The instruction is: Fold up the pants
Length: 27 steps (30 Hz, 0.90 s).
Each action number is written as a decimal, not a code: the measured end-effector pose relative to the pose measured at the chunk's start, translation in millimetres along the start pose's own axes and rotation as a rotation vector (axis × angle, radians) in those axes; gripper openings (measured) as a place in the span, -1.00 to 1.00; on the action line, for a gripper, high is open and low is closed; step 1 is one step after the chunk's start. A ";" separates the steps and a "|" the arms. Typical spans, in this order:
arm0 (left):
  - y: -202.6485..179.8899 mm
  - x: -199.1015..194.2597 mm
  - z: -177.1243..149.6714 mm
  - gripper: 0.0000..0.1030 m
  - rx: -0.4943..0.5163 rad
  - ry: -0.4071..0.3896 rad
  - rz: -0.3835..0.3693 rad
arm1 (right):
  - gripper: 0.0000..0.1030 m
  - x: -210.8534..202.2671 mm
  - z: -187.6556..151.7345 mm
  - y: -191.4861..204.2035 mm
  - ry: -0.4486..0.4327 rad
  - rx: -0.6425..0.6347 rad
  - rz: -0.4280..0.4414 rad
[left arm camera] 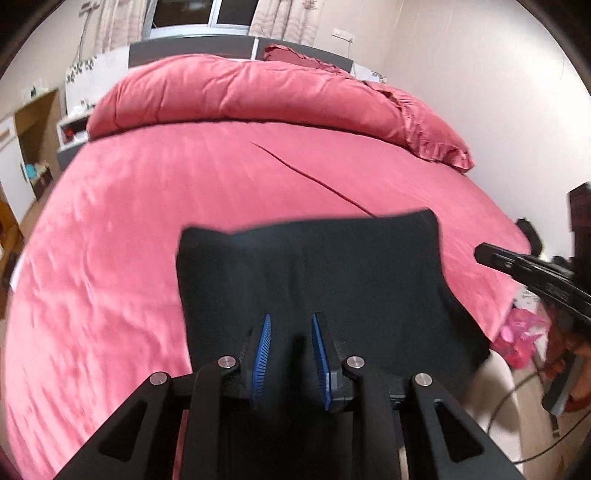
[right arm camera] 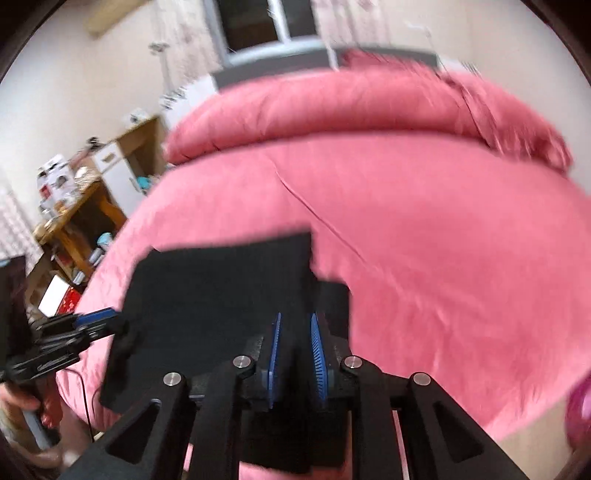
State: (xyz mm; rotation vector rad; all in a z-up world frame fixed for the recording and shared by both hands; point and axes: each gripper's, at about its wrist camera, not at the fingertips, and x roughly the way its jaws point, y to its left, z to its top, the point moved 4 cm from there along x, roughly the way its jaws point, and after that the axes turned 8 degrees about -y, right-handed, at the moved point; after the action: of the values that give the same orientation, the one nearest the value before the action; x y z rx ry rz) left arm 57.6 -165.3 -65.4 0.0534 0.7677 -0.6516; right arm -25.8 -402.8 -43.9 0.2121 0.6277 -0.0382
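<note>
The black pants [left arm camera: 314, 273] lie spread on the near edge of the pink bed [left arm camera: 184, 206], with their near part hanging over the edge. My left gripper [left arm camera: 291, 325] is above the pants' near part, its blue pads a little apart with nothing clearly between them. In the right wrist view the pants [right arm camera: 221, 288] lie in front of my right gripper [right arm camera: 295, 321], whose pads also stand apart over the dark cloth. The right gripper shows in the left wrist view [left arm camera: 517, 266] at the right, and the left gripper in the right wrist view [right arm camera: 74, 332] at the left.
A rolled pink duvet [left arm camera: 258, 96] lies across the far end of the bed. A wooden desk with clutter [right arm camera: 74, 206] stands to the left. A pink bag [left arm camera: 521, 339] lies on the floor at the right. A window [left arm camera: 203, 14] is behind the headboard.
</note>
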 end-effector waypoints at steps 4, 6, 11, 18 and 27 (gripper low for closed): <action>1.5 35.2 14.6 -0.56 0.003 0.049 0.032 | -0.65 39.5 8.1 26.7 0.029 -0.090 0.049; -0.1 48.4 17.6 -0.56 0.020 0.055 0.041 | -0.65 55.3 3.0 30.9 0.060 -0.111 0.044; 1.8 79.5 6.4 -0.55 0.052 0.086 0.075 | -0.80 100.9 -18.5 6.2 0.142 -0.108 -0.065; -7.5 90.1 3.1 -0.55 0.117 0.058 0.120 | -0.99 112.4 -26.8 -8.3 0.109 -0.026 -0.046; 4.5 32.8 -14.6 -0.50 0.013 0.058 0.130 | -0.89 57.7 -40.6 8.2 0.107 -0.084 -0.033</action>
State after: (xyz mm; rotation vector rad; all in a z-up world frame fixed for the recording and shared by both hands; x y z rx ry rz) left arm 68.5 -175.0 -98.5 0.1337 0.8087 -0.5330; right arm -1.8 -384.7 -108.2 0.1233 0.7382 -0.0327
